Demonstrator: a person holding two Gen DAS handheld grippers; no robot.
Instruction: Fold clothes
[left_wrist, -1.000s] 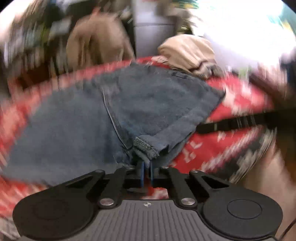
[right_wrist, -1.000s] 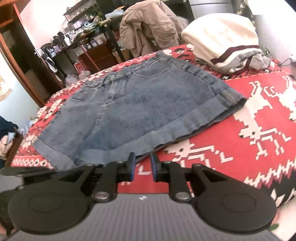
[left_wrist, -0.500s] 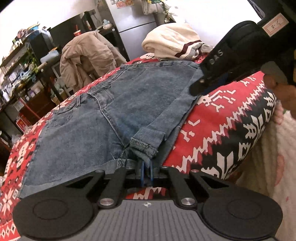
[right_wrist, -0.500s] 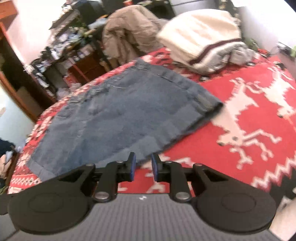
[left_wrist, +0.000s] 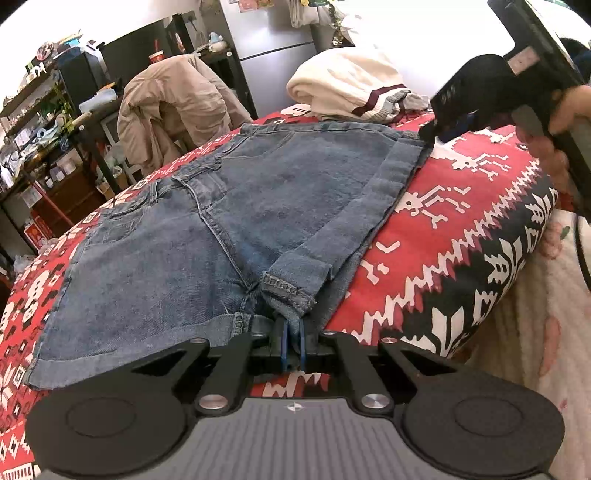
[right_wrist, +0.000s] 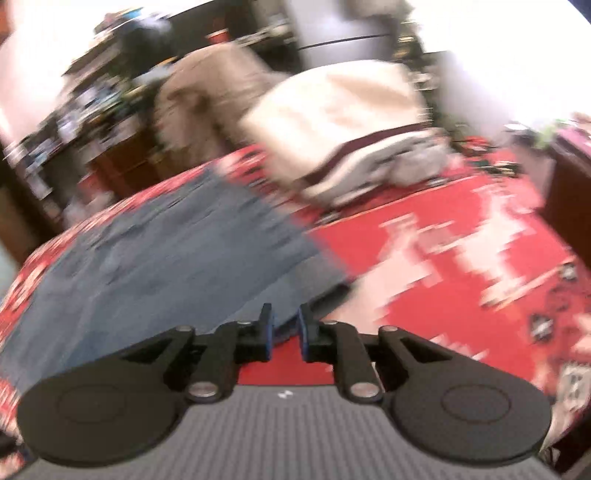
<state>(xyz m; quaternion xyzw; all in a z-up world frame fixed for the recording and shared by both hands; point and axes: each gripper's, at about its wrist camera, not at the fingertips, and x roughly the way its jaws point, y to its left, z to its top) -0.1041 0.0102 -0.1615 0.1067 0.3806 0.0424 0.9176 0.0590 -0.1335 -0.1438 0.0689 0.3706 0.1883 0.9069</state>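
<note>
Blue denim shorts (left_wrist: 258, 206) lie spread flat on a red patterned blanket (left_wrist: 461, 229). At the near edge my left gripper (left_wrist: 291, 343) is shut on the shorts' cuffed hem by the crotch. My right gripper (left_wrist: 439, 129), held by a person's hand (left_wrist: 554, 147), sits at the far right corner of the leg hem. The right wrist view is blurred. There the right gripper (right_wrist: 284, 332) has its jaws opening, with the edge of the shorts (right_wrist: 166, 266) showing in the gap and the pads not pressing on it.
A folded cream sweater (left_wrist: 343, 85) with a maroon stripe lies on the blanket behind the shorts. A tan jacket (left_wrist: 173, 99) hangs over a chair beyond the bed. Cluttered shelves (left_wrist: 44, 122) stand at the left. The blanket's edge drops off at the right.
The right gripper has travelled along the leg hem to the shorts' far right corner, and its jaws stand wider. The left gripper keeps its grip in the same place.
</note>
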